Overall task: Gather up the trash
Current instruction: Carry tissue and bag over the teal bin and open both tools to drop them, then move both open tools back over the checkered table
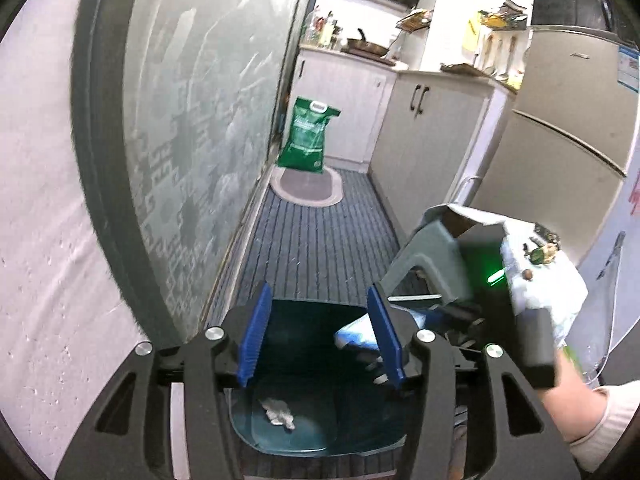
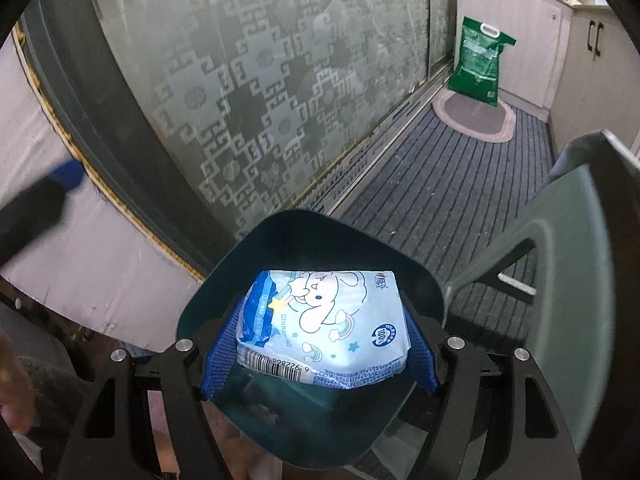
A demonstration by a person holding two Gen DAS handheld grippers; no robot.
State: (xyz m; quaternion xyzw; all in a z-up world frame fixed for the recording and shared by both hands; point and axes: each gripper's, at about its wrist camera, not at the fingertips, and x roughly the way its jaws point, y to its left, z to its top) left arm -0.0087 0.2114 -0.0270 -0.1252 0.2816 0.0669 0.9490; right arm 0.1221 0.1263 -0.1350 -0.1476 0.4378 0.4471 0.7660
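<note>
The right claw (image 2: pixel 320 340) is clamping a pale blue tissue pack (image 2: pixel 324 324) between its blue pads (image 2: pixel 218 356) and is holding it over the open mouth of a dark teal bin (image 2: pixel 208 288). The pack (printed with a cartoon animal, stars and a barcode) is sitting level, its long side running from one pad to the other, above the bin's inside rather than resting on its bottom. The bin's grey lid (image 2: pixel 568 280) is standing tipped up at the right side of the bin.

The left claw (image 1: pixel 320 336) is hovering above the same bin (image 1: pixel 320 436) with its pads (image 1: pixel 254 336) spread apart and nothing between them. A crumpled bit of grey-white paper (image 1: pixel 278 418) is lying on the bin's bottom, toward the left. Beyond the left claw's right pad, a corner of the tissue pack (image 1: pixel 354 334) is showing, and the right claw's housing (image 1: pixel 508 280) with a green light is hanging close beside it, gripped by a gloved hand (image 1: pixel 592 412).

The bin is standing on a striped floor mat (image 2: pixel 440 184) near a patterned glass door (image 2: pixel 260 92). A green bag (image 1: pixel 308 134) is leaning at the far end of the floor, by white cupboards (image 1: pixel 424 136).
</note>
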